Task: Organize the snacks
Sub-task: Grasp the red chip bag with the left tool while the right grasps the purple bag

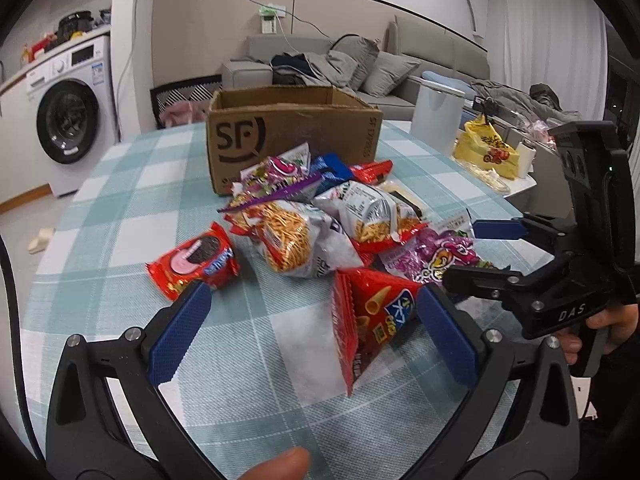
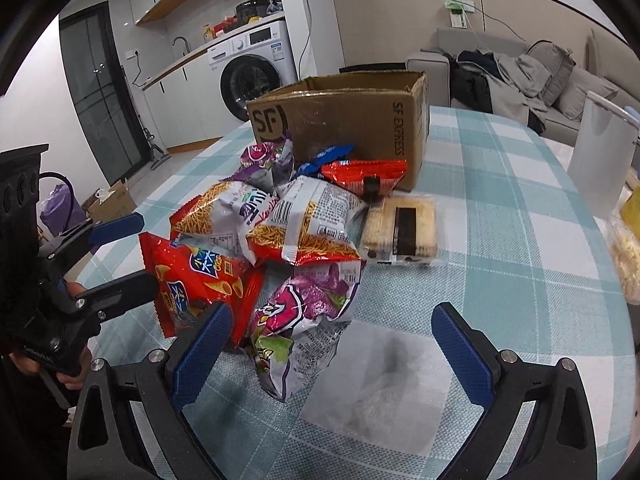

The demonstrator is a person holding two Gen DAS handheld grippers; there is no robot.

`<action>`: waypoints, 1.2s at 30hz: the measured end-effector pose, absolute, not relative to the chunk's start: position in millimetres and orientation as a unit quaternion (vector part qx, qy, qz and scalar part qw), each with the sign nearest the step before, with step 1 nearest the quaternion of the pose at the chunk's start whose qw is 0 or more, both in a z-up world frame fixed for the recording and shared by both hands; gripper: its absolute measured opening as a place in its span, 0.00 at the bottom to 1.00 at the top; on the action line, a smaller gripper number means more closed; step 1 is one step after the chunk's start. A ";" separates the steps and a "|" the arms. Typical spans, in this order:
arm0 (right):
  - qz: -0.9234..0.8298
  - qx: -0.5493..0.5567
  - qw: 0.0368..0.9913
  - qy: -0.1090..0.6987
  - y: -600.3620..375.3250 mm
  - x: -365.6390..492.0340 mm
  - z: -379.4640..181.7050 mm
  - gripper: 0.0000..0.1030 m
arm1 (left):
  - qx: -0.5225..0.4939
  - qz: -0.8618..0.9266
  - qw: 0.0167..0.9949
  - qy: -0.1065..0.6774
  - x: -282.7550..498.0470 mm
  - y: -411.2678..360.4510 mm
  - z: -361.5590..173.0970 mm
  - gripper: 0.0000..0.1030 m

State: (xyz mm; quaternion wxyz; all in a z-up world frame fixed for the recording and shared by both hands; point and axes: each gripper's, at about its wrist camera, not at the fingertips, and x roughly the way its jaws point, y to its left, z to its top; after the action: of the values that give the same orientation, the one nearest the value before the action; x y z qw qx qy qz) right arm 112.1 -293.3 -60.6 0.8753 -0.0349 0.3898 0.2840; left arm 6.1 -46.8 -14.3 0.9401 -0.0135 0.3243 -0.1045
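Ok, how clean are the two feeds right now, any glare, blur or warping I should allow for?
Left wrist view: strong fisheye bending at the edges, black corners, a blurred fingertip at the bottom; the cardboard box is slightly soft. Right wrist view: same warping; glare on the shiny purple bag, and a dark shadow on the tablecloth between the open right gripper fingers.
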 end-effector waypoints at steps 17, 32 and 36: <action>0.313 0.029 0.834 0.453 -290.1 129.8 -79.9 0.61 | 0.011 -0.144 0.911 0.387 30.3 -71.9 -37.5 0.80; 0.342 -0.015 0.840 0.421 -287.3 111.9 -66.6 0.39 | -0.023 -0.198 0.904 0.378 24.8 -71.2 -36.9 0.33; 0.348 -0.021 0.842 0.412 -289.9 107.4 -59.6 0.39 | -0.022 -0.210 0.911 0.354 15.9 -69.0 -27.8 0.33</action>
State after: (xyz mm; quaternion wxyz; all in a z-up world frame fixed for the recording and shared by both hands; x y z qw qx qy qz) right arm 107.4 -289.9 -59.6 0.8419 -0.0215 0.4120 0.3478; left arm 15.9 -69.0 -27.8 0.9109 -0.0216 0.3545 -0.2103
